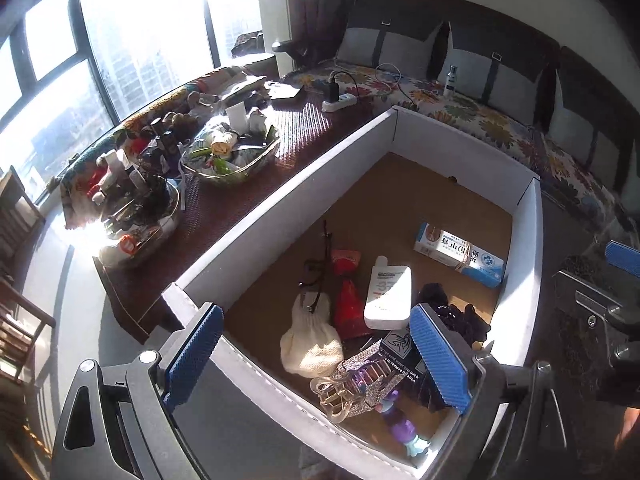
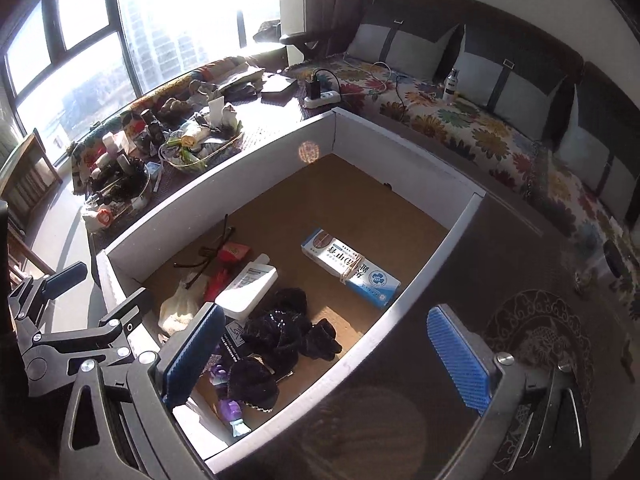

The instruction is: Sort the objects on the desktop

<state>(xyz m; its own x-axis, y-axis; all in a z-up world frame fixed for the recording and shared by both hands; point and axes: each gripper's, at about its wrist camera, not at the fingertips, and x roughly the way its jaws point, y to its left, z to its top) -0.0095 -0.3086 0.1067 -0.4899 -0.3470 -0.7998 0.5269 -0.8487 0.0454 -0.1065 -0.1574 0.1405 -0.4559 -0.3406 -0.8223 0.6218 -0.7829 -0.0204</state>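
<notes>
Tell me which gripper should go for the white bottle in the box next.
Probably the left. The left gripper, jaws open and empty, hangs over the box with the white bottle just beyond its fingertips. The right gripper, also open, straddles the box's wall, with the bottle off beyond its left finger.

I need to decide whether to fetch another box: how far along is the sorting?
Done: the white box already holds a toothpaste carton, a white bottle and dark fabric. In hand: nothing; left gripper and right gripper are open. Left: two cluttered trays.
</notes>
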